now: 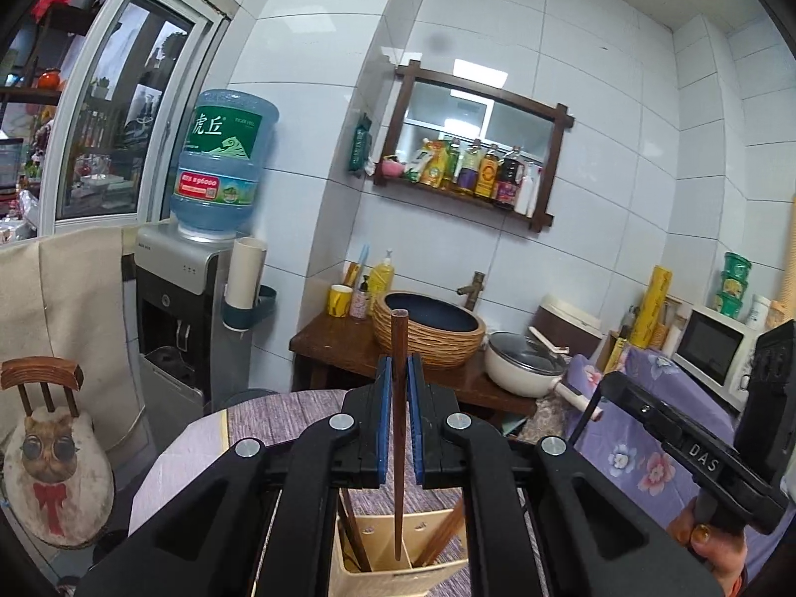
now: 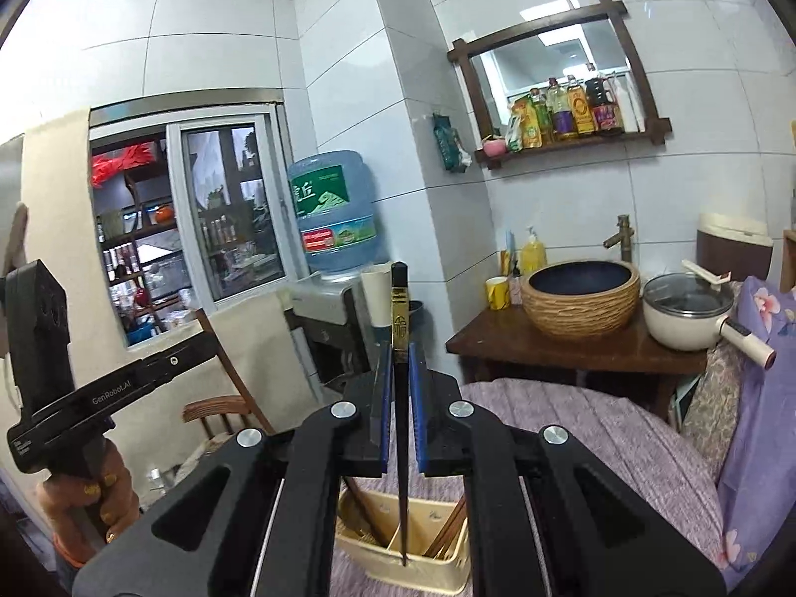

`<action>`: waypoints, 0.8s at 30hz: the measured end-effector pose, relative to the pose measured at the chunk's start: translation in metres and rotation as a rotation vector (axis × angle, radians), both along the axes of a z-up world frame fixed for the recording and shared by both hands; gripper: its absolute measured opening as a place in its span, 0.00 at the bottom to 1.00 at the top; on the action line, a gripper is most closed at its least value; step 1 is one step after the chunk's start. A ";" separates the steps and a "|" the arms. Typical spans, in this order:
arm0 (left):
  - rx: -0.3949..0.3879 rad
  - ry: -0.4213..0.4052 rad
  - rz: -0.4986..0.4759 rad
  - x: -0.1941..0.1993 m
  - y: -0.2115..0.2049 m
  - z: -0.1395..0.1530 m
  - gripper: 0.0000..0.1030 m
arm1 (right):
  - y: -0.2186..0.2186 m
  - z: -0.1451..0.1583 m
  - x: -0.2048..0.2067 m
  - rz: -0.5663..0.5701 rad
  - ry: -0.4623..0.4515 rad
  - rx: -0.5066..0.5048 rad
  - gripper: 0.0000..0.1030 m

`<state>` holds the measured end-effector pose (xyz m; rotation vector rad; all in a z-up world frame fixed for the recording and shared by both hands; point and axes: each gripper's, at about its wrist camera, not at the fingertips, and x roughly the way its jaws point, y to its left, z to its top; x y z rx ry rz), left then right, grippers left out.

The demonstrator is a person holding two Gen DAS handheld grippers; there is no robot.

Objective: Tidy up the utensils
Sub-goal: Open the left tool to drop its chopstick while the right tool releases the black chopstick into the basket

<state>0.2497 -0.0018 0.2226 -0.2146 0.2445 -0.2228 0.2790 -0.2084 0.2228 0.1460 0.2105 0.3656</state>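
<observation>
My left gripper point(image 1: 398, 373) is shut on a brown wooden chopstick point(image 1: 399, 428) held upright, its lower tip inside the beige divided utensil holder point(image 1: 383, 579) below. My right gripper point(image 2: 399, 358) is shut on a black chopstick with a gold band point(image 2: 400, 398), also upright, its tip down in the same beige holder point(image 2: 368, 554). Several brown chopsticks point(image 2: 447, 530) lean in the holder's compartments. Each gripper shows in the other's view: the right one point(image 1: 696, 452) at right, the left one point(image 2: 99, 398) at left.
The holder stands on a round table with a purple cloth point(image 2: 572, 428). Behind are a wooden counter point(image 1: 348, 343) with a woven basin point(image 1: 428, 328), a white pot point(image 1: 527, 363), a water dispenser point(image 1: 189, 298), a microwave point(image 1: 711, 348) and a cat-cushion chair point(image 1: 54, 452).
</observation>
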 end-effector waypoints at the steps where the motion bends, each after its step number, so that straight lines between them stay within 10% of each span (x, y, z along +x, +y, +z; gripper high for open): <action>1: -0.004 0.007 0.003 0.004 0.000 -0.004 0.07 | 0.001 -0.004 0.006 -0.009 0.002 -0.003 0.08; 24: 0.080 0.237 -0.034 0.039 -0.022 -0.114 0.14 | 0.015 -0.119 0.055 -0.028 0.197 -0.063 0.08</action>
